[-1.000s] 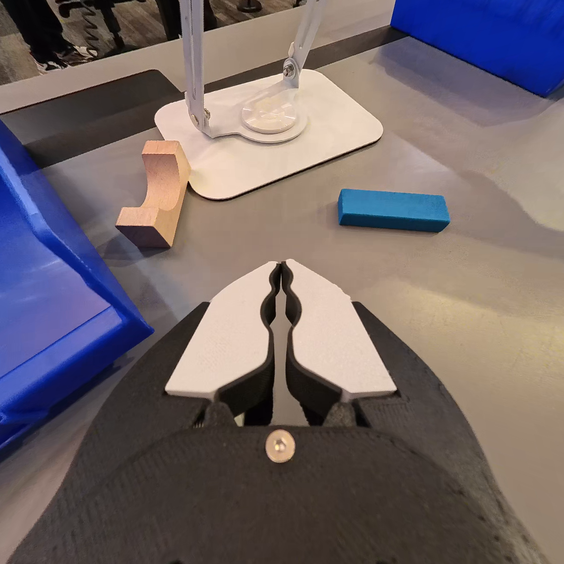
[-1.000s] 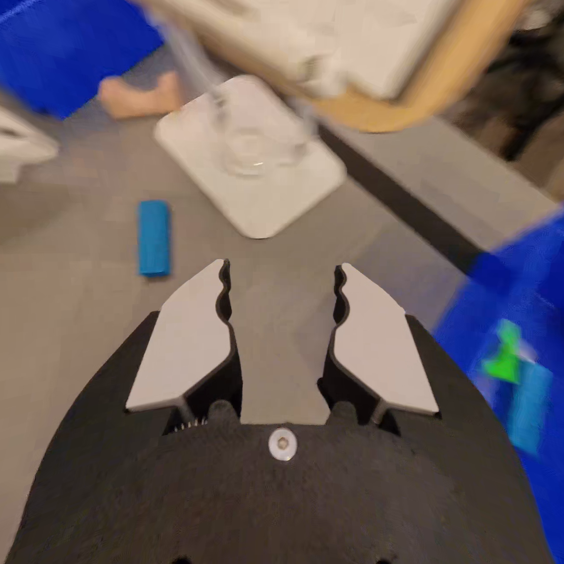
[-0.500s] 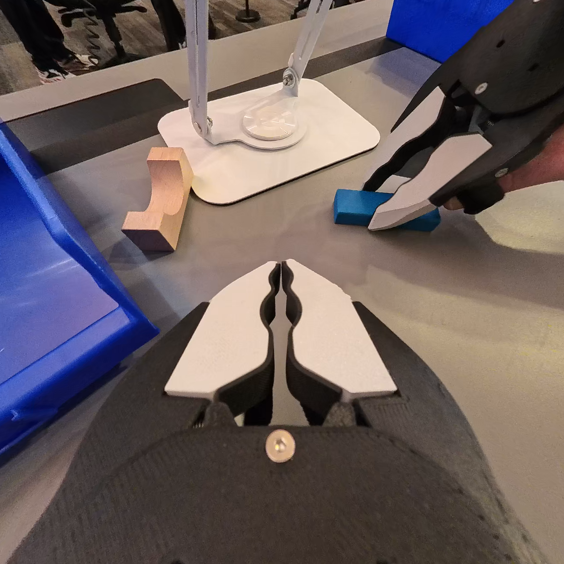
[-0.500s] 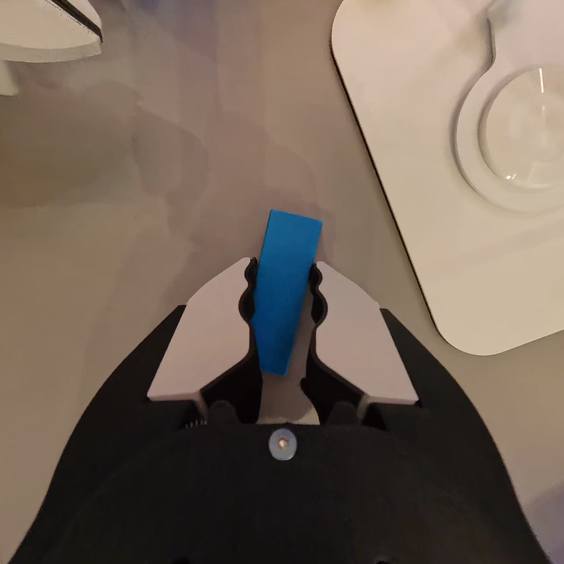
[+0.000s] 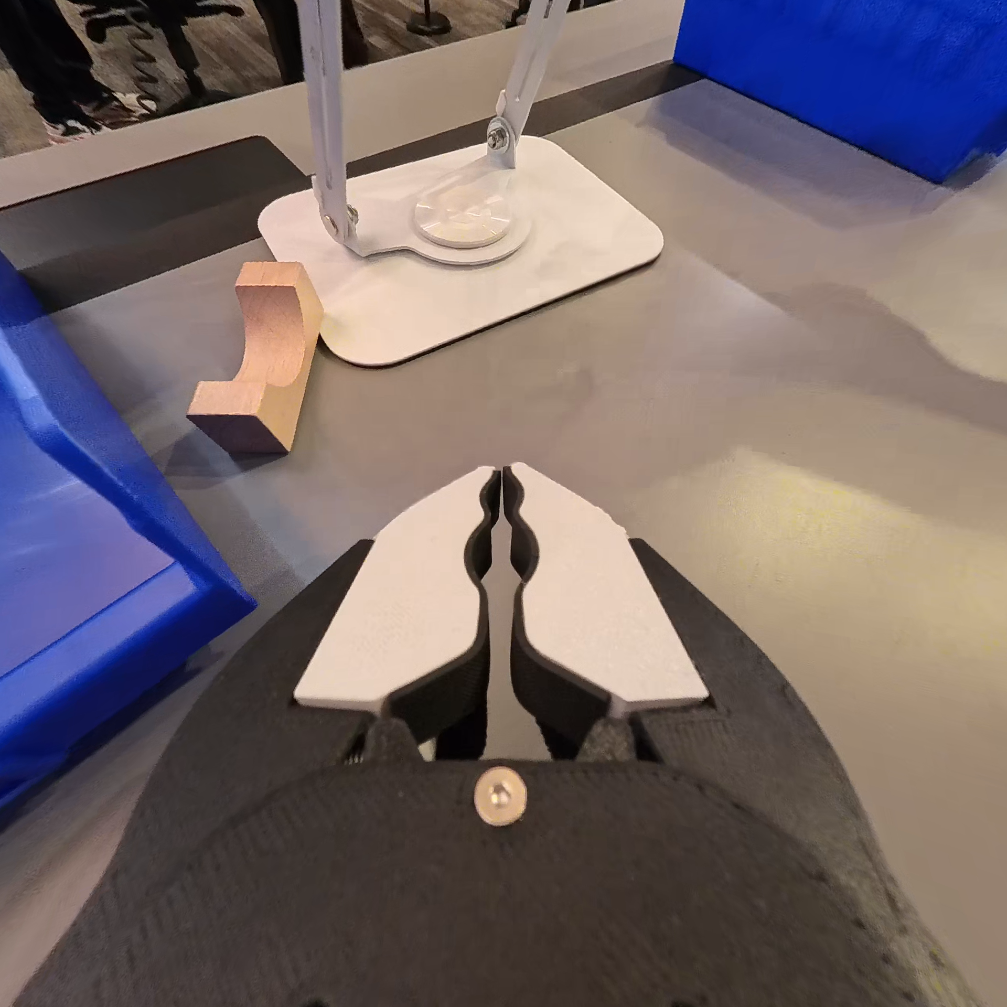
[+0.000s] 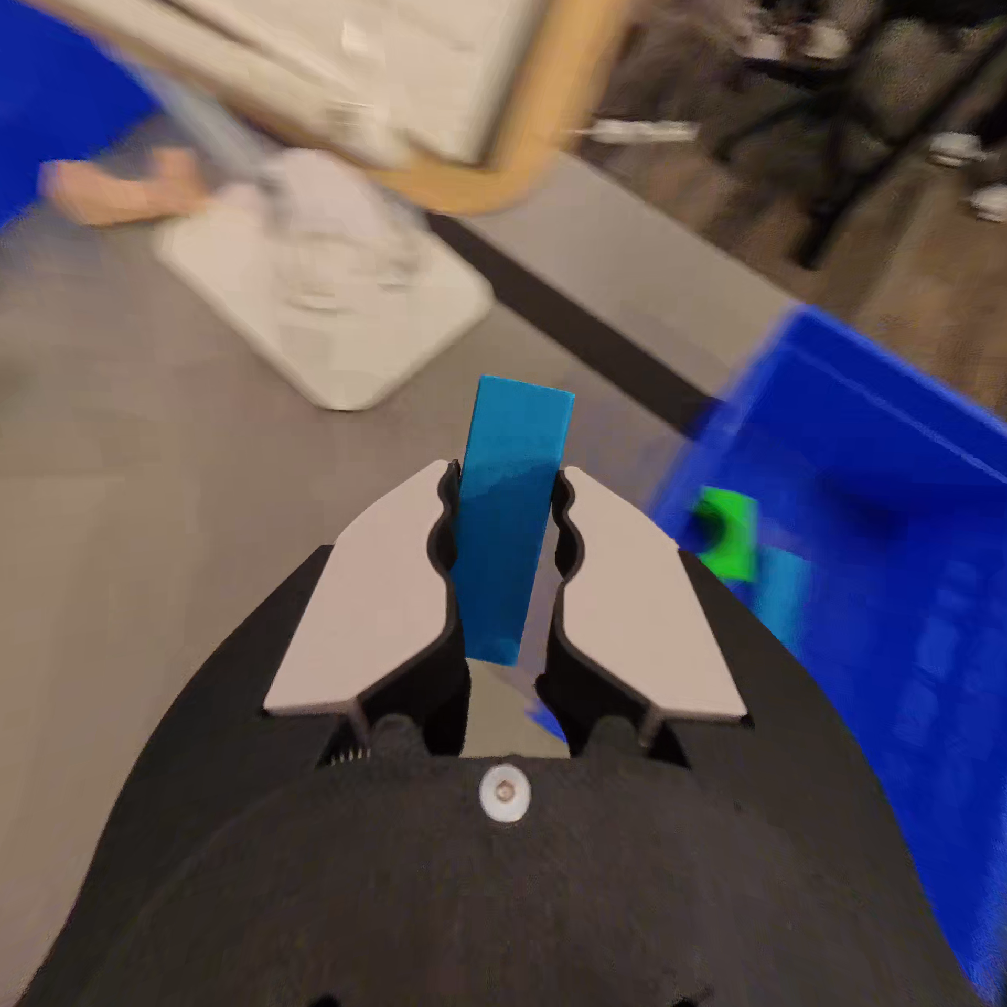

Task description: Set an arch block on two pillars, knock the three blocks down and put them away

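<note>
In the left wrist view, one blue bin (image 5: 82,545) sat close on the left of the left gripper (image 5: 502,474), its near corner almost level with the fingers. The single wooden arch block (image 5: 261,359) lay on its side on the grey table (image 5: 763,436), ahead and to the left of the tips, its far end just beside the white stand base (image 5: 463,261), which stood straight ahead with two thin white struts rising from it. A second blue bin (image 5: 850,76) lay far ahead to the right. The left gripper's fingers were together, holding nothing, and no object lay between its tips and the arch. In the right wrist view, which was blurred, the arch (image 6: 120,188) showed far ahead to the left, beyond the stand base (image 6: 327,305). The right gripper (image 6: 504,479) was clamped on one blue pillar block (image 6: 507,517), which ran lengthwise between the fingers and stuck out past the tips, clear of the table. Just to the right stood a blue bin (image 6: 872,463), and inside it were one green block (image 6: 727,534) and what looked like another blue block (image 6: 784,605), too smeared to be sure.
</note>
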`<state>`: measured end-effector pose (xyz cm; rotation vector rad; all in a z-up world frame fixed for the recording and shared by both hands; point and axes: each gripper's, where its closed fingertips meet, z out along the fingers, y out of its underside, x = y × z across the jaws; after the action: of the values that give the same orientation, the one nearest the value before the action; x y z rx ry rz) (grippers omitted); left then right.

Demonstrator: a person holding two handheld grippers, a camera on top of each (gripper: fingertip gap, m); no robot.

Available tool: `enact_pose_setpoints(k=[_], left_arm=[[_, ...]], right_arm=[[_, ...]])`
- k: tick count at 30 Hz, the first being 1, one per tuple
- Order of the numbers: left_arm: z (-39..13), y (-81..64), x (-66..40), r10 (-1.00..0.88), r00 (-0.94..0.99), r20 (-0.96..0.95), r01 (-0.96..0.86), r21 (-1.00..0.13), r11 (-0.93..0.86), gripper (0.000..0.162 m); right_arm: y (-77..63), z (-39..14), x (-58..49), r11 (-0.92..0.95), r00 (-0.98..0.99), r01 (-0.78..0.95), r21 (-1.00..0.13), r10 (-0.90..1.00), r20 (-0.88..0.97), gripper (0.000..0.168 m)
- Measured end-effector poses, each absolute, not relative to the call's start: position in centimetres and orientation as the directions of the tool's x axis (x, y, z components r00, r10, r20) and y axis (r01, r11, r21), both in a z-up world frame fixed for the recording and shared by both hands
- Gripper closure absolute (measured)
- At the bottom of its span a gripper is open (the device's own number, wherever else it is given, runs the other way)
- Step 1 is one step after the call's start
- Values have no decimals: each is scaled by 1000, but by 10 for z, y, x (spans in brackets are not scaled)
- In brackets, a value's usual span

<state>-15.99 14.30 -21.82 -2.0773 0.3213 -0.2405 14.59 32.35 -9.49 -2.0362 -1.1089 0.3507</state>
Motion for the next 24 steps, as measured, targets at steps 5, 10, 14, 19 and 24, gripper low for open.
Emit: enact_pose_setpoints(k=[5, 10, 14, 19, 24], left_arm=[[-219, 144, -159, -327, 944, 31, -140, -863, -485, 161], [-219, 145, -160, -324, 945, 48, -124, -863, -490, 161], [-220, 145, -160, -323, 945, 48, -125, -861, -494, 161], [-221, 146, -160, -325, 944, 53, -124, -858, -498, 161], [-221, 146, -160, -327, 943, 55, -124, -856, -501, 161]], right_arm=[[429, -125, 270, -529, 783, 566, -633, 586, 209, 134], [474, -188, 322, -641, 794, 607, -470, 522, 312, 135], [486, -224, 338, -692, 784, 618, -373, 507, 359, 134], [485, -251, 345, -757, 808, 582, -296, 499, 314, 134], [482, -243, 345, -749, 787, 604, -272, 506, 353, 124]])
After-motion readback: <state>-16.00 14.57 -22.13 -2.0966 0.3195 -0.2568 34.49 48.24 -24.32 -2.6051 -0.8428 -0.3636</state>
